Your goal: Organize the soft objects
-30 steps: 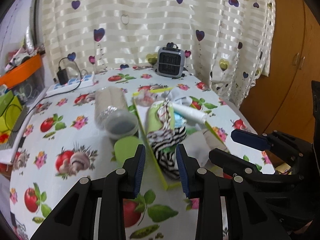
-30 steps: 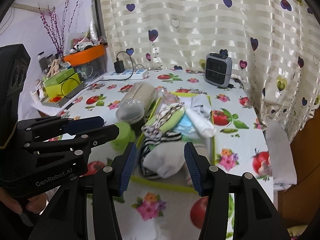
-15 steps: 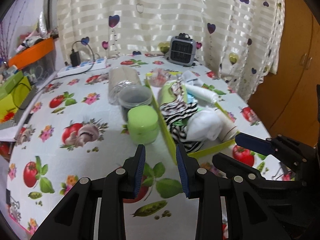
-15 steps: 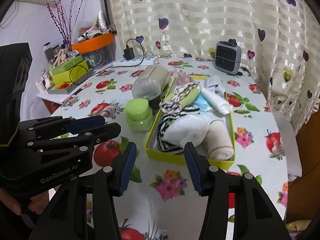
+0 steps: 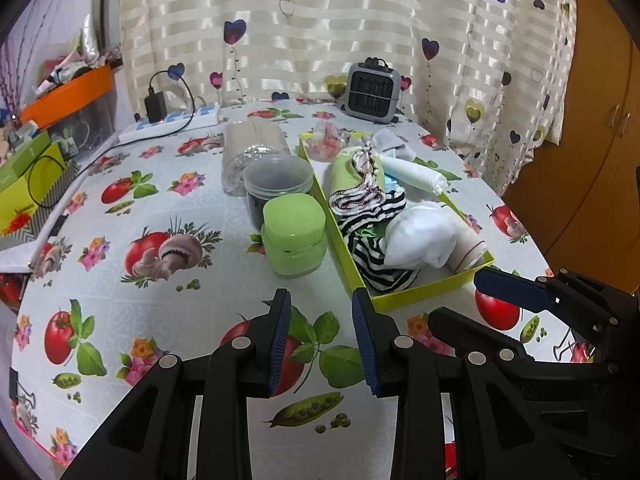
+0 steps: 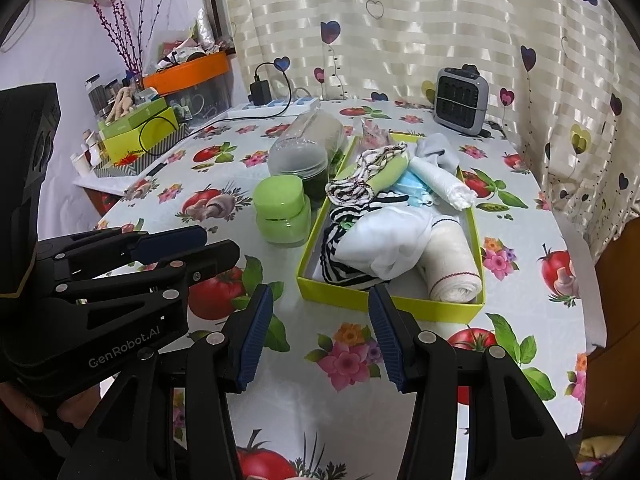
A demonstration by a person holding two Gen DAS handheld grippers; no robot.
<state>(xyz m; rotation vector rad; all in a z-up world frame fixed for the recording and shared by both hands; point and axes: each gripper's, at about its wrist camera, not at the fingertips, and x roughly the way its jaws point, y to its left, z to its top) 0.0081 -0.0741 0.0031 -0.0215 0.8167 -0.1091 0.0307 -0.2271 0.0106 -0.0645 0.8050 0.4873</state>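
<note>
A yellow-green tray (image 5: 432,287) (image 6: 348,294) on the table holds soft things: a striped black-and-white cloth (image 5: 380,256) (image 6: 352,210), a white cloth (image 5: 424,236) (image 6: 392,240), a beige roll (image 6: 450,264), a white roll (image 6: 440,182), a blue mask (image 6: 412,188). My left gripper (image 5: 322,330) is open and empty, hovering in front of the tray's near-left corner. My right gripper (image 6: 320,328) is open and empty, just short of the tray's near edge. Each gripper shows in the other's view.
A green-lidded jar (image 5: 294,236) (image 6: 282,210) and a clear dark-filled jar (image 5: 278,184) stand left of the tray, with a plastic bottle (image 5: 250,152) behind. A small heater (image 5: 372,92), power strip (image 5: 172,124) and boxes (image 6: 138,130) sit farther back. A wooden cabinet (image 5: 592,120) stands to the right.
Both grippers have pulled back from above the tray toward the table's near edge, staying open and empty. The tray and its contents have not moved.
</note>
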